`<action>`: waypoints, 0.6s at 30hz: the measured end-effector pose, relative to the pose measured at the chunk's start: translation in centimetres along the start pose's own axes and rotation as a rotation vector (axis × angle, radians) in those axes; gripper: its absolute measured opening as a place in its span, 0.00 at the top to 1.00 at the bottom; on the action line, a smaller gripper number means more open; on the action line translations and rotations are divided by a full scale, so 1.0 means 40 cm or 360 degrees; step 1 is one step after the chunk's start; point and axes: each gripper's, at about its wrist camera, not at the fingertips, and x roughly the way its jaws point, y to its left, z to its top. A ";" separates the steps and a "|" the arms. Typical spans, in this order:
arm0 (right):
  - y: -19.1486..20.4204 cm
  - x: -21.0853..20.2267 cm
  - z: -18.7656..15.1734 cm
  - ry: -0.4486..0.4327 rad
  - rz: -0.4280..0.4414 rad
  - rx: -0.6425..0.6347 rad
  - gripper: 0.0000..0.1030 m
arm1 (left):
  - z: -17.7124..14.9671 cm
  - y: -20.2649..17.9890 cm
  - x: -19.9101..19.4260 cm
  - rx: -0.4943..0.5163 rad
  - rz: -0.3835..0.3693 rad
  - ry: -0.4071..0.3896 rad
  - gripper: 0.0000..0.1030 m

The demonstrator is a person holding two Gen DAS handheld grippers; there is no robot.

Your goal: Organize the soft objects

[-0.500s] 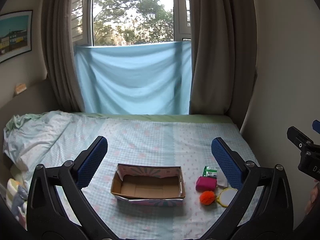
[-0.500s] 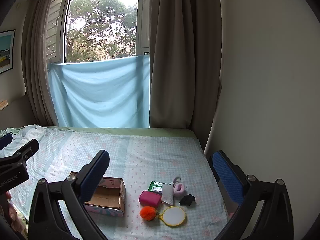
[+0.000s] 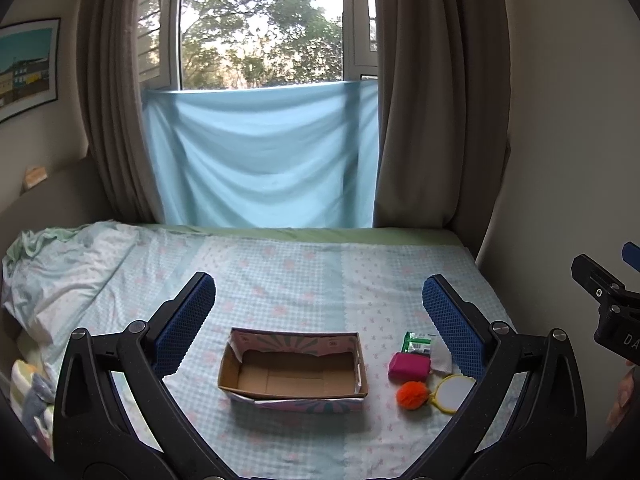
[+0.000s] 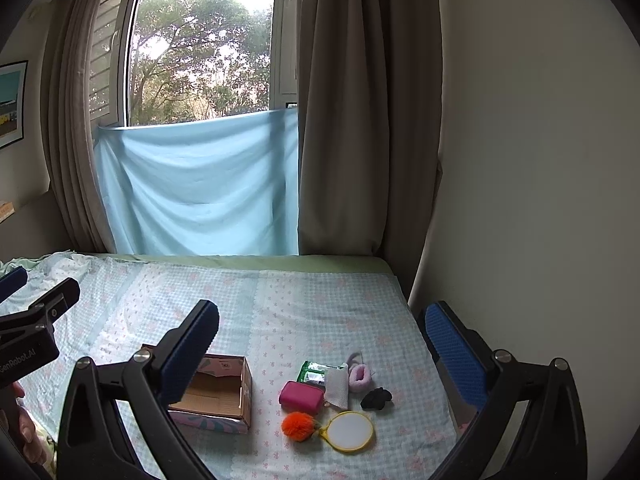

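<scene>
Both claws wide open, empty: left claw [image 3: 318,308], right claw [image 4: 322,336]

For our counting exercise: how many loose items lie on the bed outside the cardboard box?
7, clustered right of the box: green packet, pink pouch, white mesh cloth, pink scrunchie, black scrunchie, orange pompom, yellow mirror. Others may be hidden.

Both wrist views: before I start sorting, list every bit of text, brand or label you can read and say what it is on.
"GenRobot.AI": on the body of the left gripper, seen in the right wrist view.
"DA", cut off by the frame edge: on the body of the right gripper, seen in the left wrist view.
Green packet: white label, print too small to read.
Cardboard box: small marks on the inner flap, unreadable.
Framed picture: no legible text.
</scene>
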 end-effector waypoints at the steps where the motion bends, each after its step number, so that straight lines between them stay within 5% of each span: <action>1: 0.000 0.000 0.001 0.0001 0.0002 0.0000 0.00 | 0.001 0.001 0.001 -0.0001 -0.0003 0.0003 0.00; 18: 0.001 0.003 0.003 0.0017 0.0015 0.0008 0.00 | 0.004 -0.004 0.009 0.0002 -0.0024 0.0012 0.00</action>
